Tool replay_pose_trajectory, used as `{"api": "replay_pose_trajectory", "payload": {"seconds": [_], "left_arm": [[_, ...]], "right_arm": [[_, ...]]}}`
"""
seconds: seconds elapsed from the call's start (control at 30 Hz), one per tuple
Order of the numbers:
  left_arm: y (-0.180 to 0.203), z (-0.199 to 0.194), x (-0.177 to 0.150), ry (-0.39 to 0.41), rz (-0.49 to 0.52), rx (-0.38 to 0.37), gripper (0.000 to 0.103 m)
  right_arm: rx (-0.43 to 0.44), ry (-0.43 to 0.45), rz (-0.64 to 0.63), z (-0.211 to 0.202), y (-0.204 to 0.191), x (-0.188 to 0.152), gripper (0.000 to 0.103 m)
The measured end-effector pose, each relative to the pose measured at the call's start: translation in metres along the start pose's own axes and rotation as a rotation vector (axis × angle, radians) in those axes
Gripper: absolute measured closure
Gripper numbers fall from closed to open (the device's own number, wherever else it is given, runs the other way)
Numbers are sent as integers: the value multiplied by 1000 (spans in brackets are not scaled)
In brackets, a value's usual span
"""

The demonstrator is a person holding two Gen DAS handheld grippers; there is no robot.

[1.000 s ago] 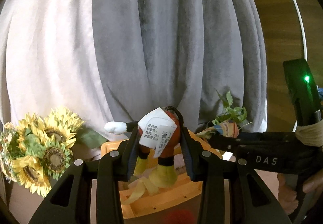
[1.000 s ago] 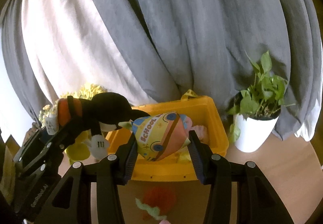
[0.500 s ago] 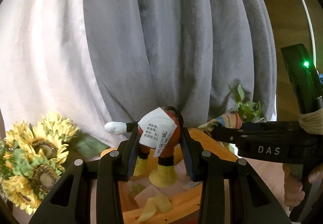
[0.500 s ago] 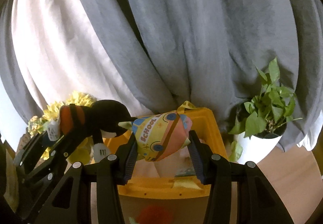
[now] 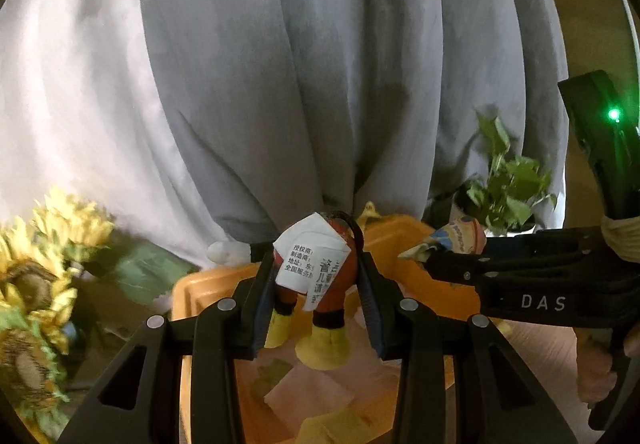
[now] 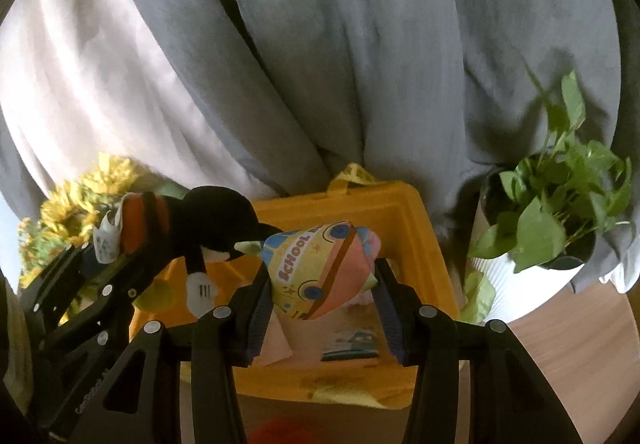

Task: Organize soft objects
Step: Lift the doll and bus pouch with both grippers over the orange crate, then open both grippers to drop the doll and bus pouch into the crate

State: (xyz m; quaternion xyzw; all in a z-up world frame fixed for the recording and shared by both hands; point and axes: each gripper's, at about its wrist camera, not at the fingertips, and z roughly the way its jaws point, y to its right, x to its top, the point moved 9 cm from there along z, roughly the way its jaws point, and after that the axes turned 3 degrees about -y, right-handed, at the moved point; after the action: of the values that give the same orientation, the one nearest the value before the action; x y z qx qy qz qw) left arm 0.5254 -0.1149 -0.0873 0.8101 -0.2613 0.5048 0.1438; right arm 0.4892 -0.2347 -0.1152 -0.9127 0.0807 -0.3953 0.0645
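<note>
**Operator:** What is the state of each gripper?

**Technician:** The left gripper is clenched on the mouse toy at its red body; the legs hang down and the tag faces the camera. The right gripper is clenched on the school-bus pillow. Both items hang above the open yellow bin, which already contains soft items.

**Operator:** How is the drop best done?

**Technician:** Each item should be centred over the bin interior, clear of the rim, and lowered before the fingers part. The two loads are close together, the toy's head almost touching the pillow's tip, so one should be released at a time. The plant and sunflowers flank the bin; lateral swing should be avoided.
</note>
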Motion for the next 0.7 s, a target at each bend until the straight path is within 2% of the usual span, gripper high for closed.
{"api": "replay_pose_trajectory", "payload": {"seconds": [0.27, 0.4, 0.5, 0.63, 0.7], "left_arm": [[13, 35, -8, -68, 23, -50, 64], [11, 45, -11, -93, 24, -33, 64], [7, 54, -17, -140, 21, -32, 63], [2, 61, -27, -195, 16, -18, 59], [-2, 61, -30, -201, 3, -6, 51]], "right_arm": [[-23, -55, -1, 26, 11, -7, 54], [-21, -74, 3, 33, 13, -10, 54], [-24, -84, 1, 39, 14, -11, 54], [-21, -98, -4, 46, 13, -12, 54], [-23, -110, -6, 50, 13, -12, 54]]}}
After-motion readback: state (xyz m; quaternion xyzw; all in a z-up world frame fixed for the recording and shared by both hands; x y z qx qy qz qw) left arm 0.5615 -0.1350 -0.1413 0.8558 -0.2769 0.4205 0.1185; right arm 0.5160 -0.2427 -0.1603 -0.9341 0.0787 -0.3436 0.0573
